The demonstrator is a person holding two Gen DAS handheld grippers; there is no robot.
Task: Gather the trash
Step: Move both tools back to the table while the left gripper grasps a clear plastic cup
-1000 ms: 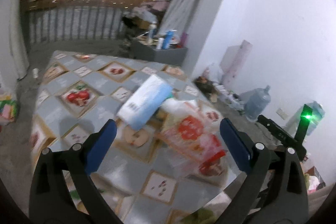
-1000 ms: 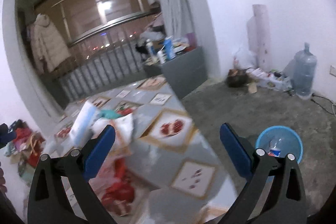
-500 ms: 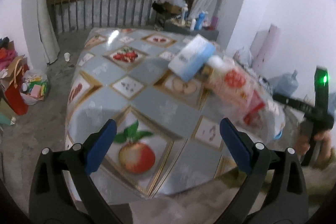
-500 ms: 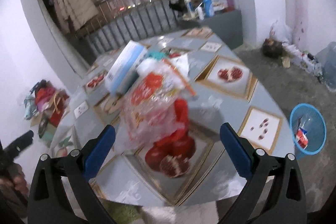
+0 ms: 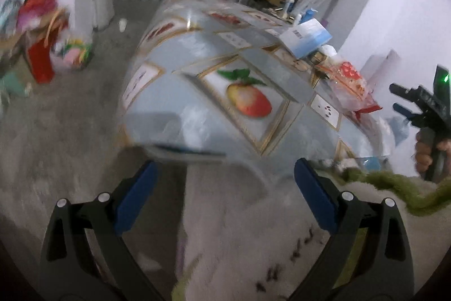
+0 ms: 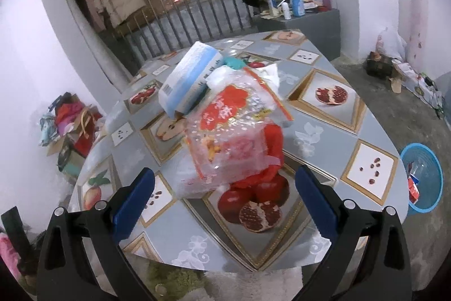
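A heap of trash lies on a round table (image 6: 324, 131) with a fruit-print cloth: a clear plastic bag with red print (image 6: 234, 129), a blue-and-white box (image 6: 188, 75), and white crumpled paper (image 6: 267, 72). My right gripper (image 6: 224, 198) is open and empty, just in front of the bag at the near table edge. My left gripper (image 5: 224, 192) is open and empty, low beside the table (image 5: 197, 109), over white furry fabric. The bag (image 5: 349, 83) and box (image 5: 305, 37) show far right there. The right gripper (image 5: 422, 109) shows at the right edge.
A blue bin (image 6: 422, 177) with some litter stands on the floor right of the table. A grey cabinet (image 6: 304, 24) with bottles stands behind. Bags and clutter (image 5: 42, 47) lie on the floor to the left. A railing (image 6: 197, 4) runs behind the table.
My left gripper has swung down and left, off the tabletop toward the table's side. My right gripper has closed in on the plastic bag. Both stay open.
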